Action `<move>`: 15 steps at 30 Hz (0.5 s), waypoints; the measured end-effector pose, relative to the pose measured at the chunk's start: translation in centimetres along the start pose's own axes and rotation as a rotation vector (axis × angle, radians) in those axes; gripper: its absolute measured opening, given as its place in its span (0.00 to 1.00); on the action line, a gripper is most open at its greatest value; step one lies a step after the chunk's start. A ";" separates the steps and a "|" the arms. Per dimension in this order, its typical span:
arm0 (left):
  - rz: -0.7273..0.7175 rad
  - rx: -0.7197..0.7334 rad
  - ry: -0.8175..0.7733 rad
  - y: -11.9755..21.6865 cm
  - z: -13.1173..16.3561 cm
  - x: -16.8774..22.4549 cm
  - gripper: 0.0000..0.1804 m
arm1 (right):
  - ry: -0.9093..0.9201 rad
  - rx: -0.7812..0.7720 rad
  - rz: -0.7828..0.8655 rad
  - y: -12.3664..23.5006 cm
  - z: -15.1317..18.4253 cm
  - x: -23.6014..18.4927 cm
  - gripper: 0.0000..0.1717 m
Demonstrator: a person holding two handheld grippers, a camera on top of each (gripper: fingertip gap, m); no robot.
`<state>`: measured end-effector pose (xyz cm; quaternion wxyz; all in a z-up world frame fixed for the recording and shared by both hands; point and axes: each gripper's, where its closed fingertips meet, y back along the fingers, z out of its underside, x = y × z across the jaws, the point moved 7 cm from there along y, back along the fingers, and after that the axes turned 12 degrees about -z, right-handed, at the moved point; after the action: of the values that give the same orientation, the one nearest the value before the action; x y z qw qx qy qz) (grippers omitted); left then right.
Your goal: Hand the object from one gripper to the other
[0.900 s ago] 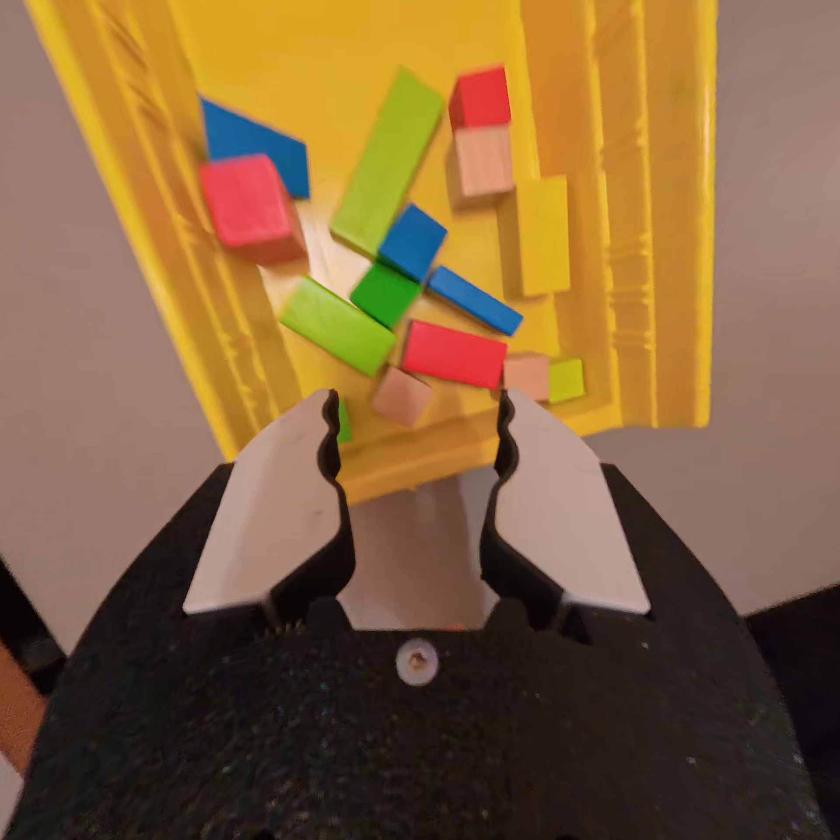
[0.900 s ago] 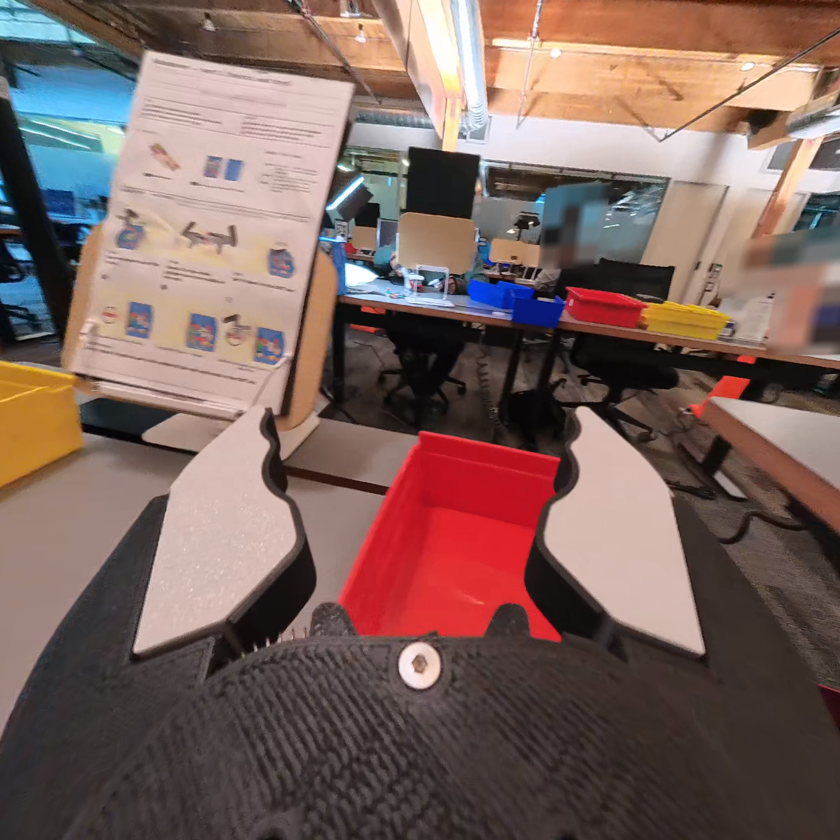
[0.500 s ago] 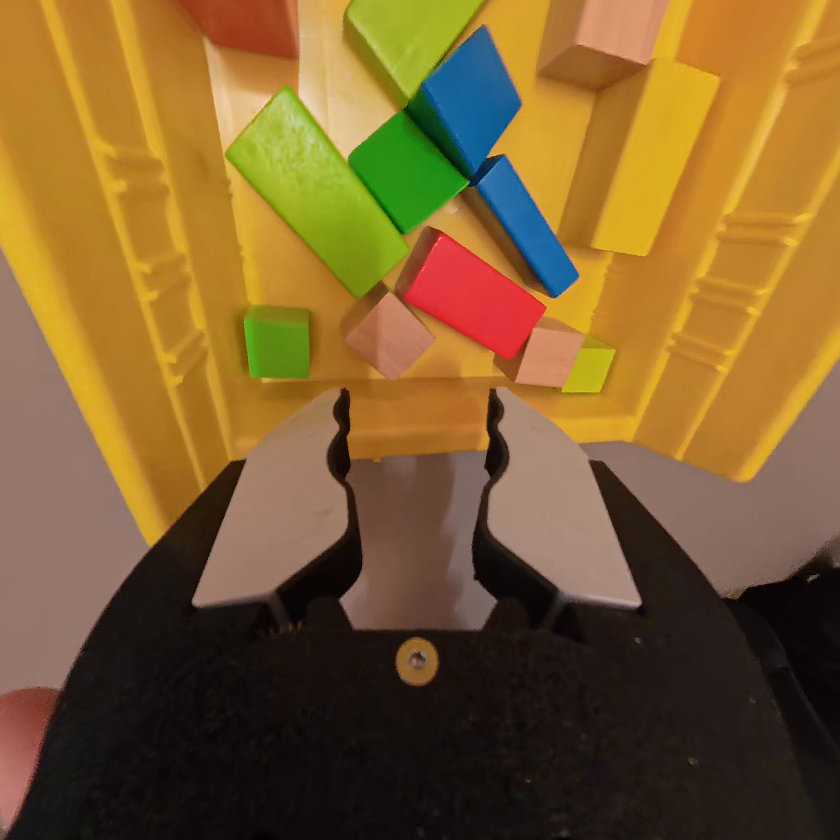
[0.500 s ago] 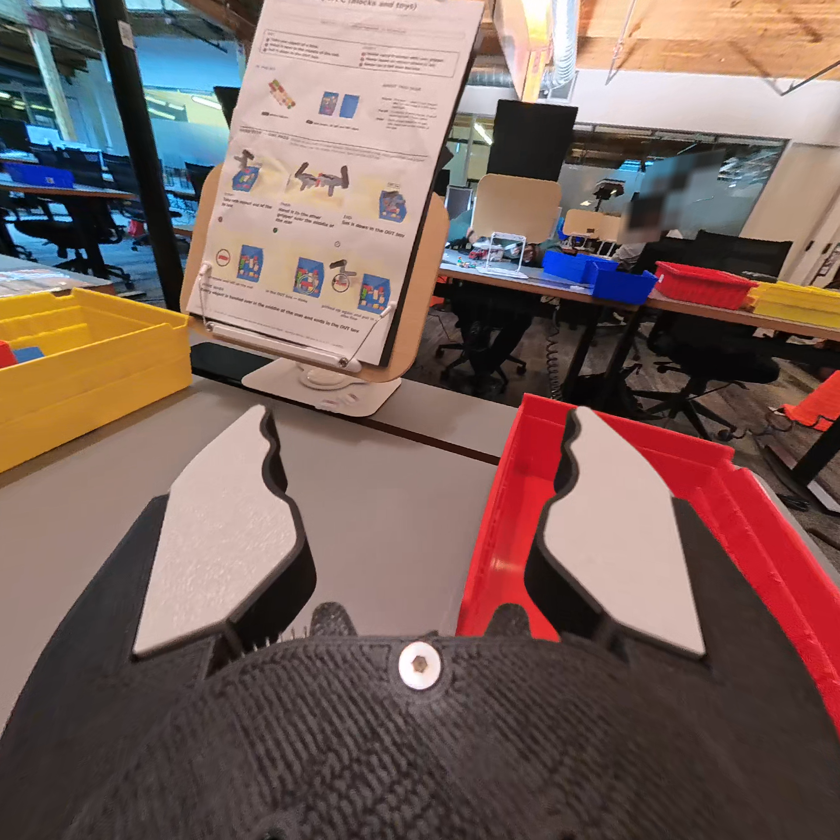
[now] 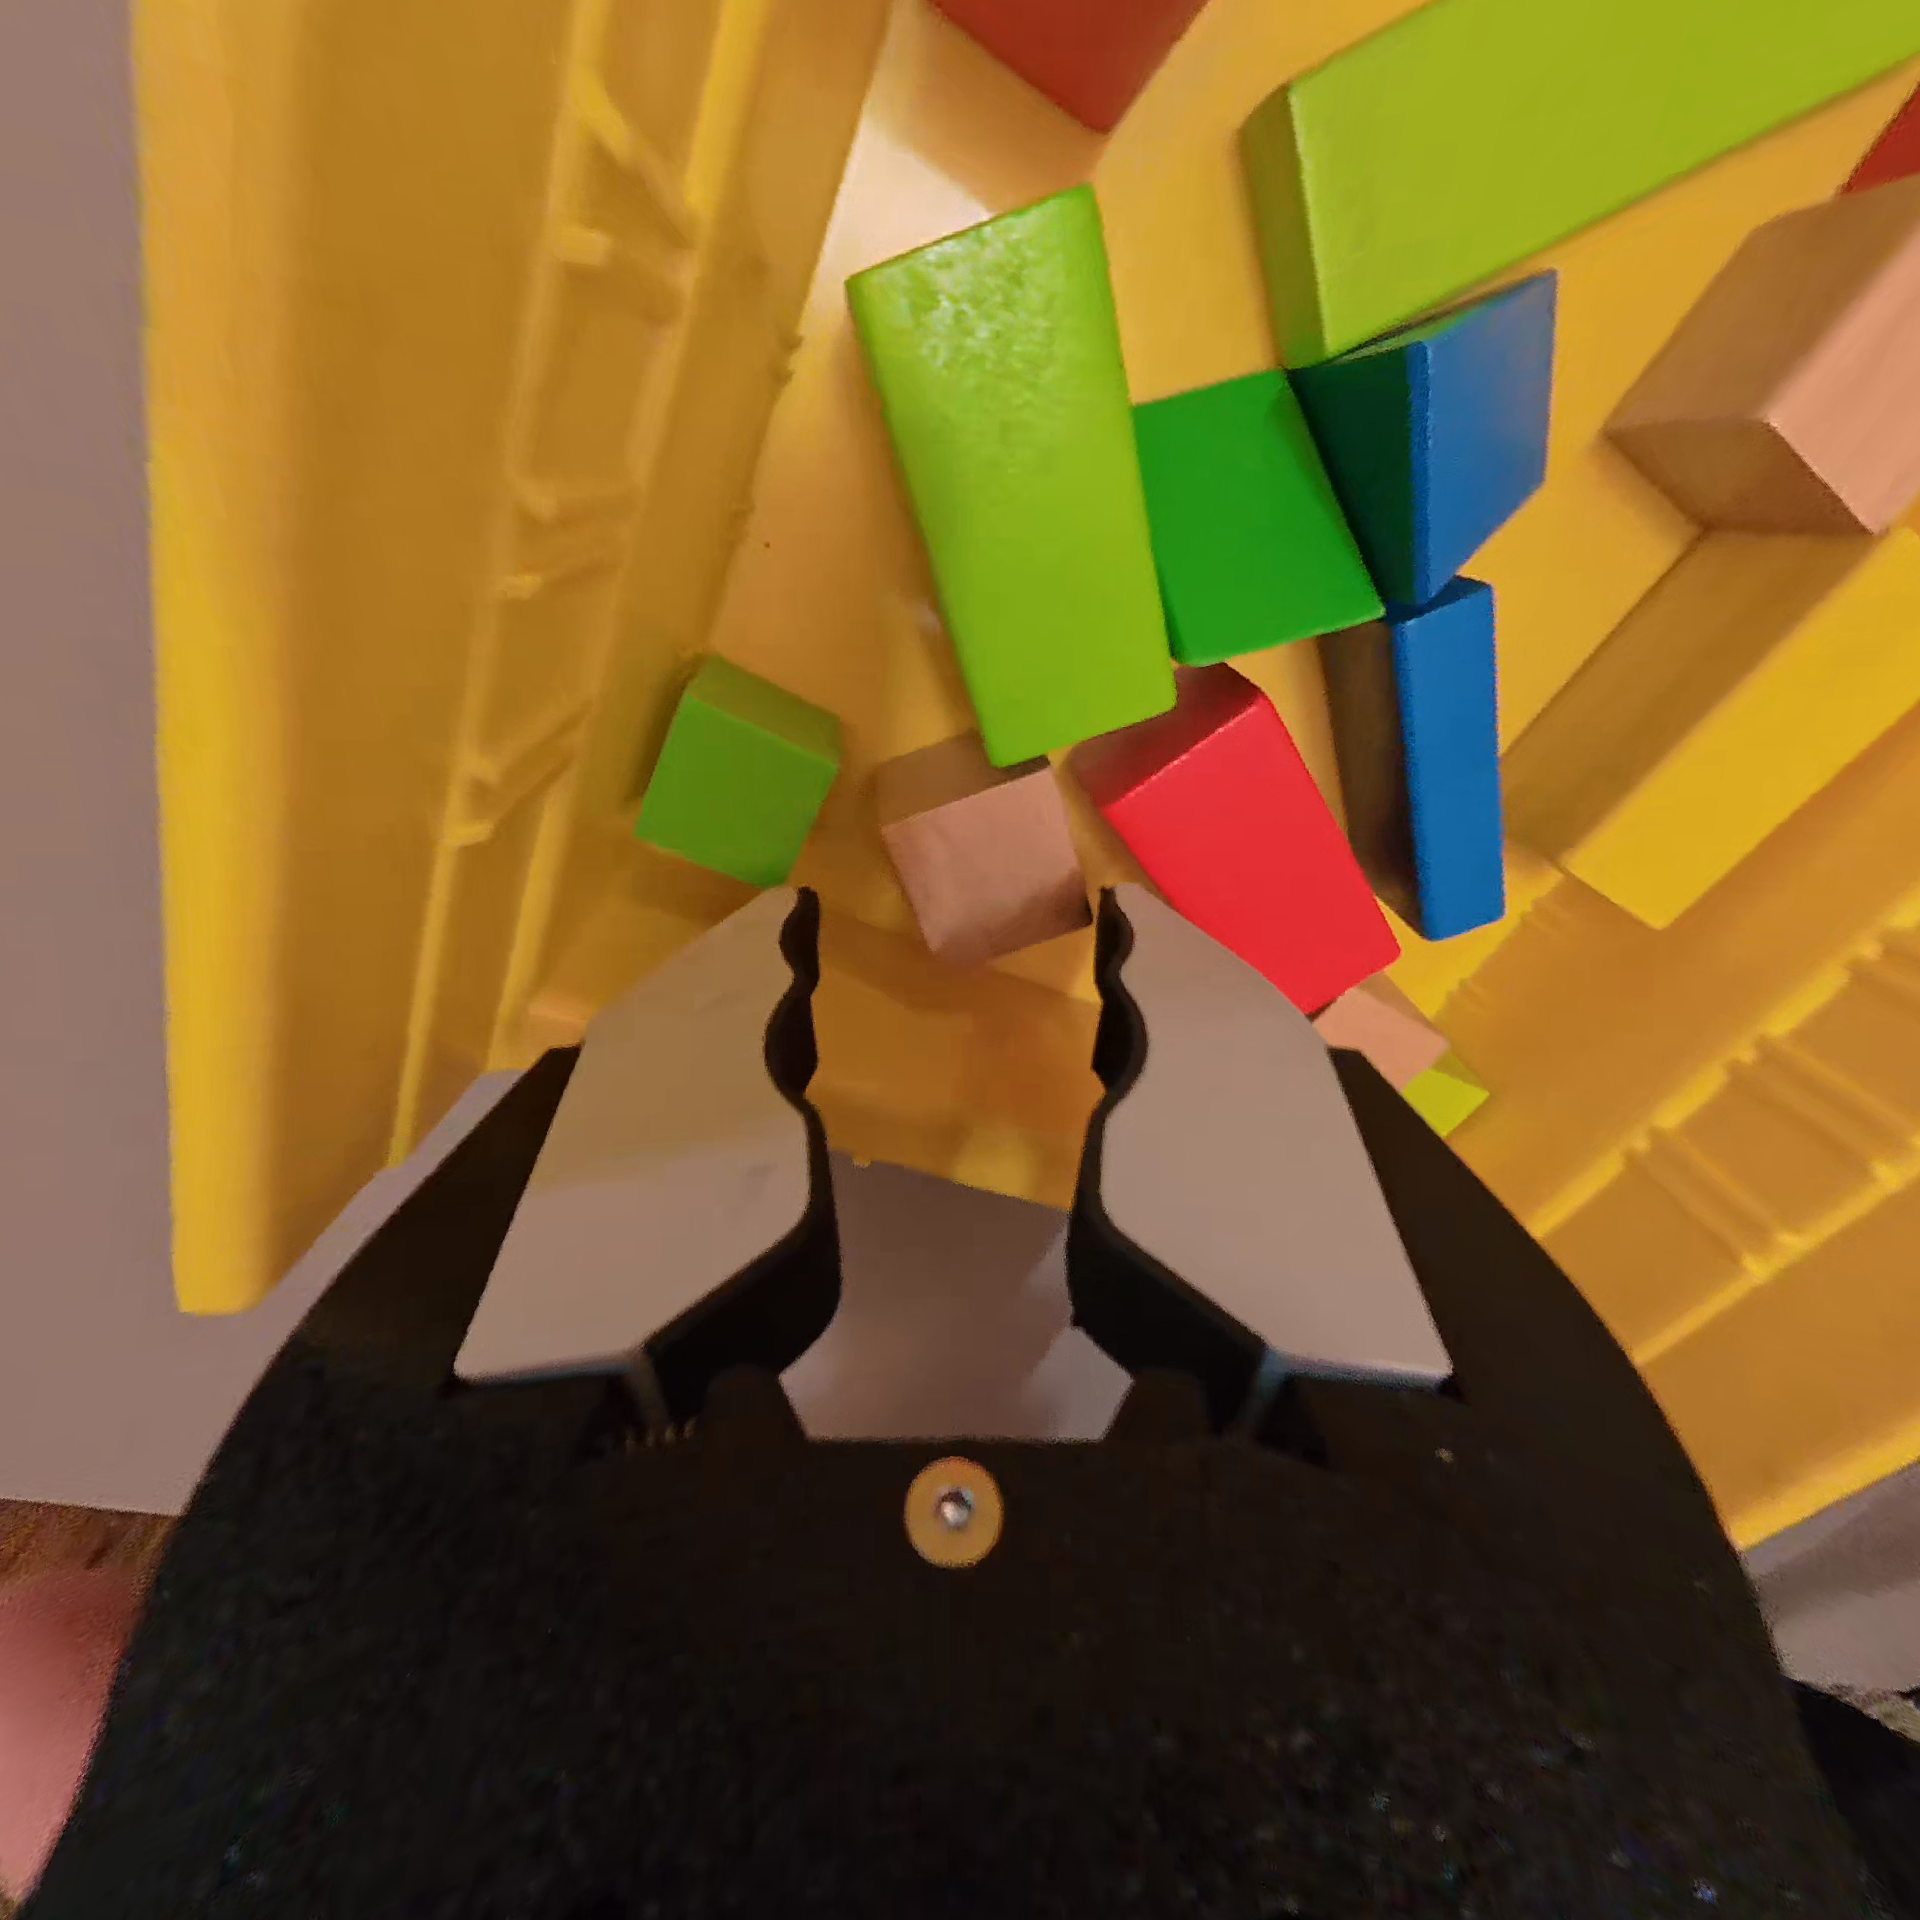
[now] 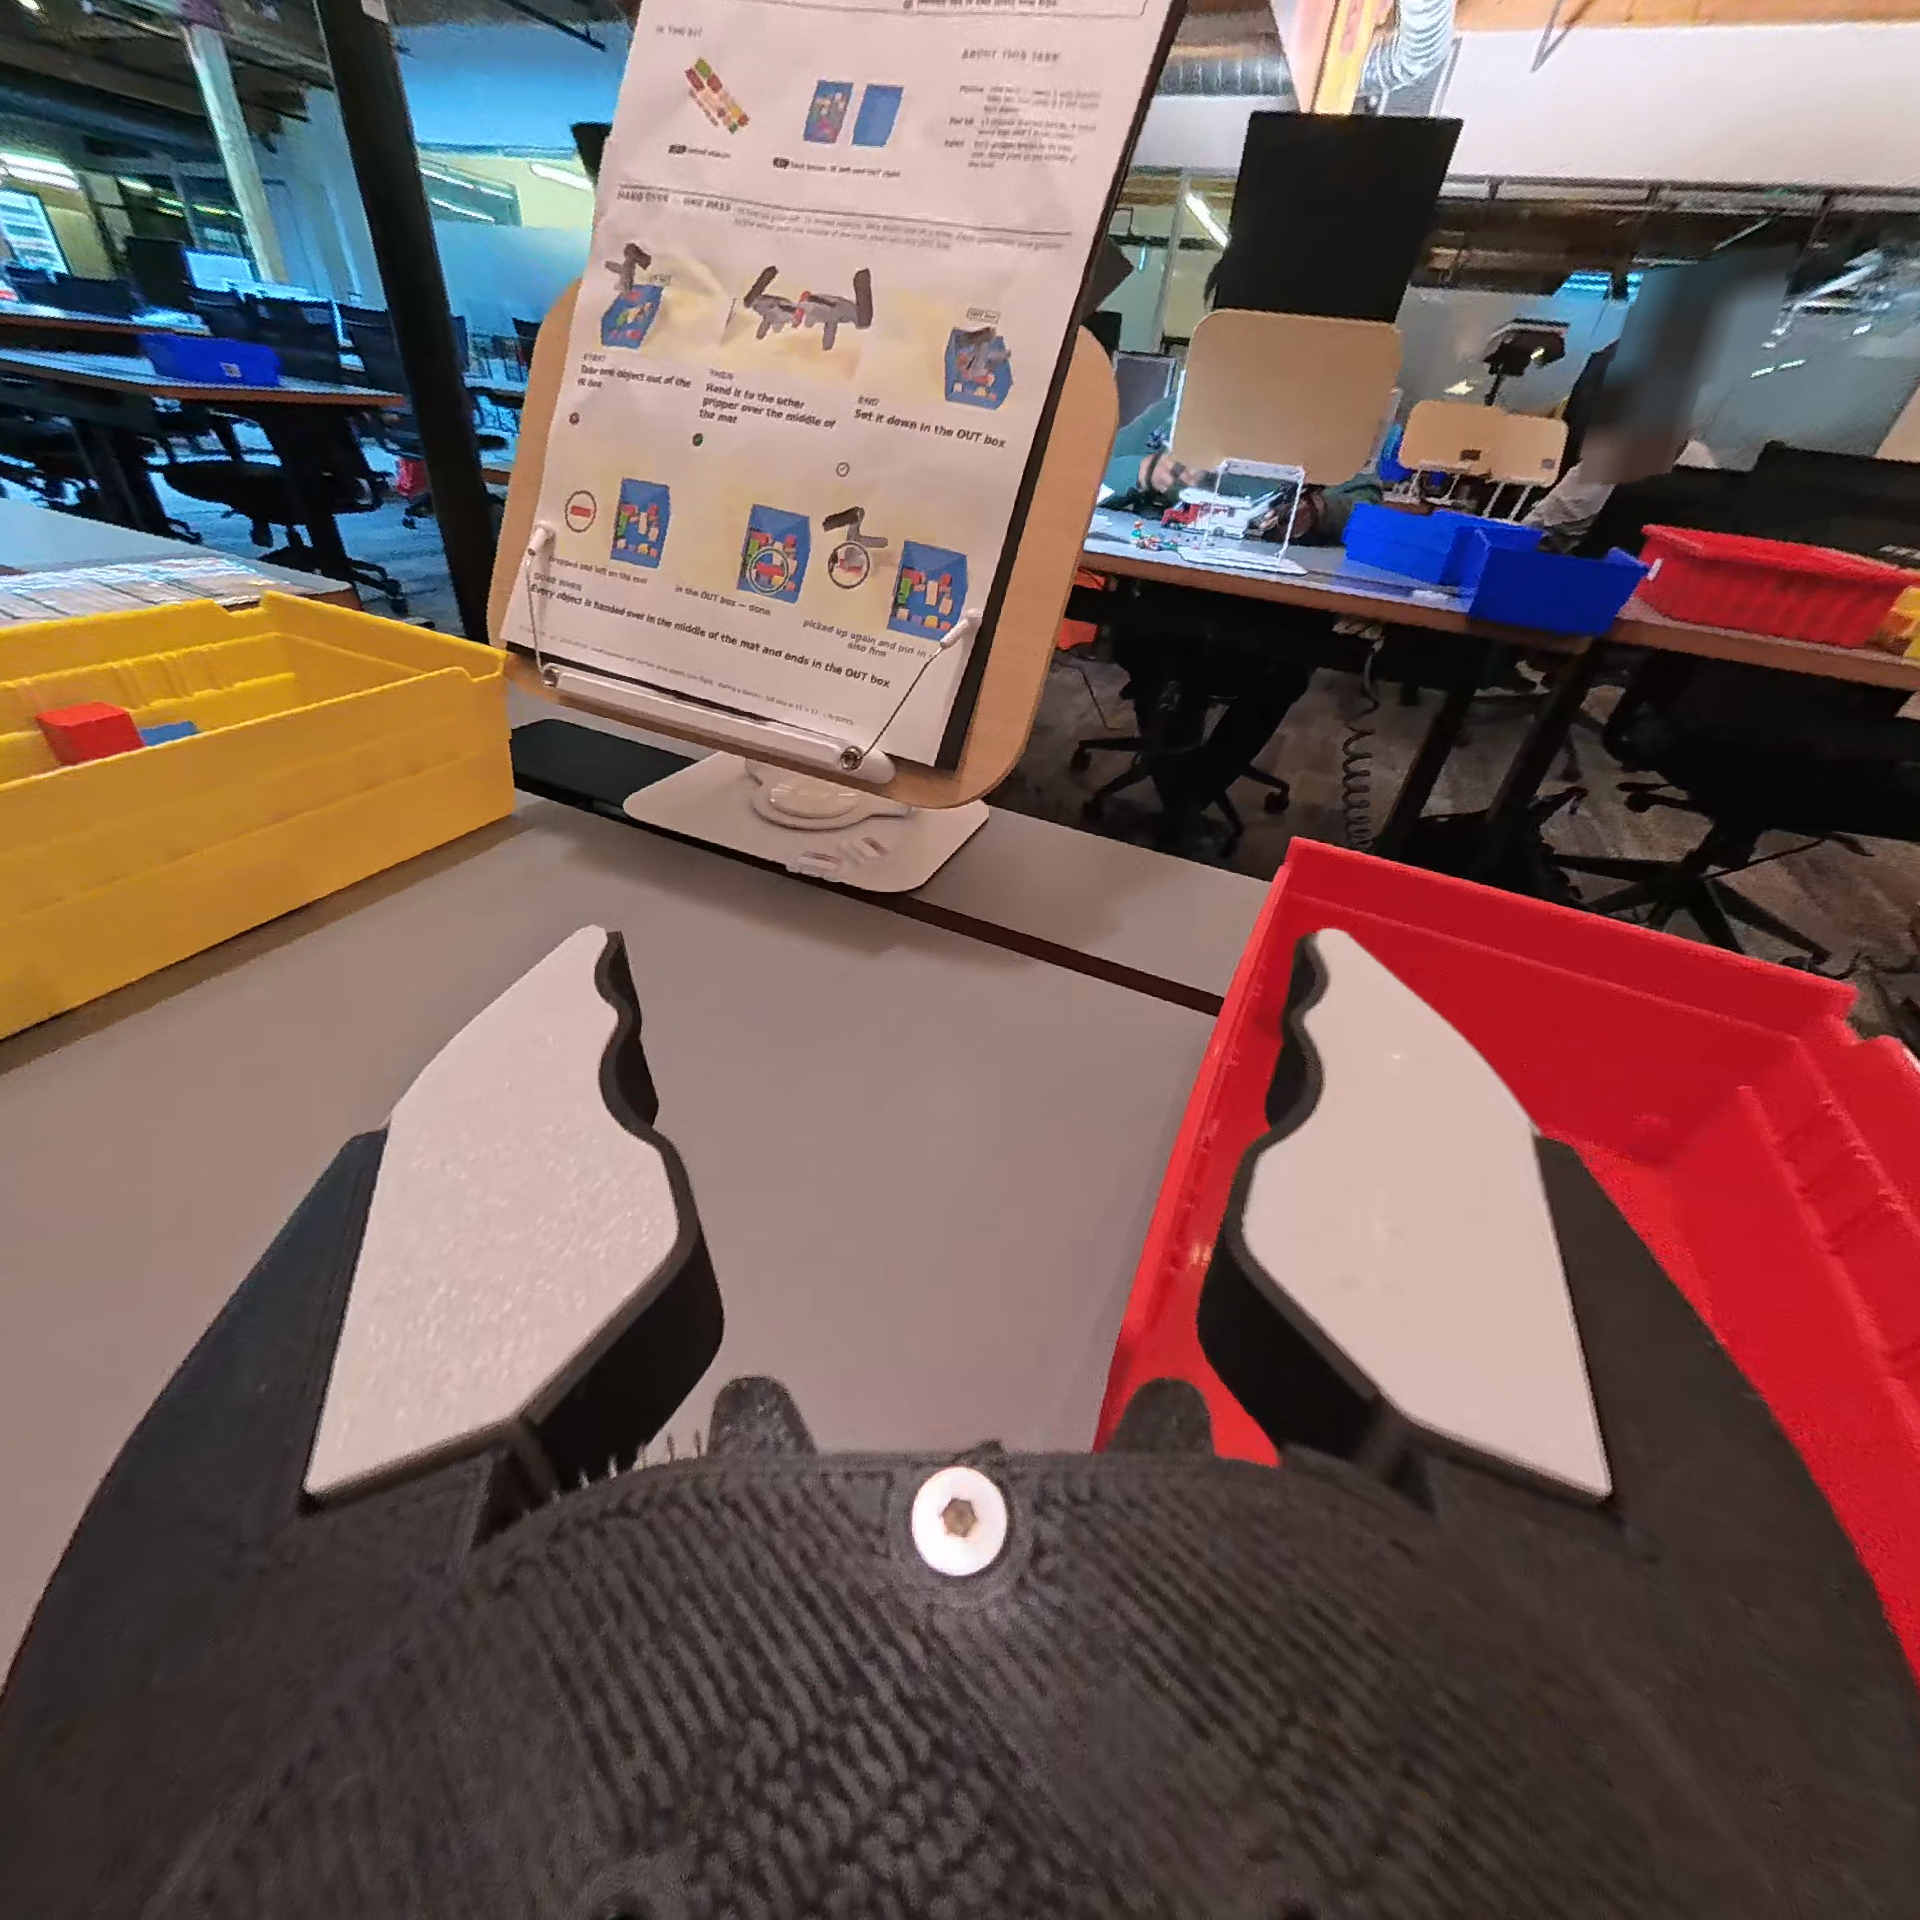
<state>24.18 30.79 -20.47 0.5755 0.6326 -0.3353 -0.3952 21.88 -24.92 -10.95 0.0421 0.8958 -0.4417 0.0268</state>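
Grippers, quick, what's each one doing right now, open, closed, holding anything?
Left gripper: open, holding nothing, poised over the small plain wooden cube in the yellow plastic bin.
Right gripper: open wide, holding nothing.

The right tongs (image 6: 956, 1029) stand wide apart with nothing between them, hovering over the grey surface (image 6: 883, 1143). A red bin (image 6: 1662, 1091) sits at the right, its near wall behind the right fingertip. At the left is a yellow bin (image 6: 260, 790) holding a red block (image 6: 88, 727) and a blue block (image 6: 166, 732). Straight ahead, an illustrated instruction sheet (image 6: 831, 364) leans on a wooden stand (image 6: 1060, 623) with a white base (image 6: 821, 821).
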 end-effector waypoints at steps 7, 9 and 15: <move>-0.033 0.029 0.079 -0.1 -0.1 0.5 0.26 | -0.076 0.020 -0.013 0.1 0.8 1.0 0.68; -0.086 0.028 0.074 -0.2 -0.1 0.4 0.22 | -0.088 0.031 -0.015 0.2 0.8 1.2 0.67; -0.165 0.043 0.024 -0.4 -0.2 0.7 0.17 | -0.106 0.018 -0.022 0.3 1.3 1.5 0.66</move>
<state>24.66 30.31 -20.95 0.5313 0.6750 -0.2835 -0.4263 22.58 -26.43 -12.07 0.0107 0.9010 -0.4333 -0.0170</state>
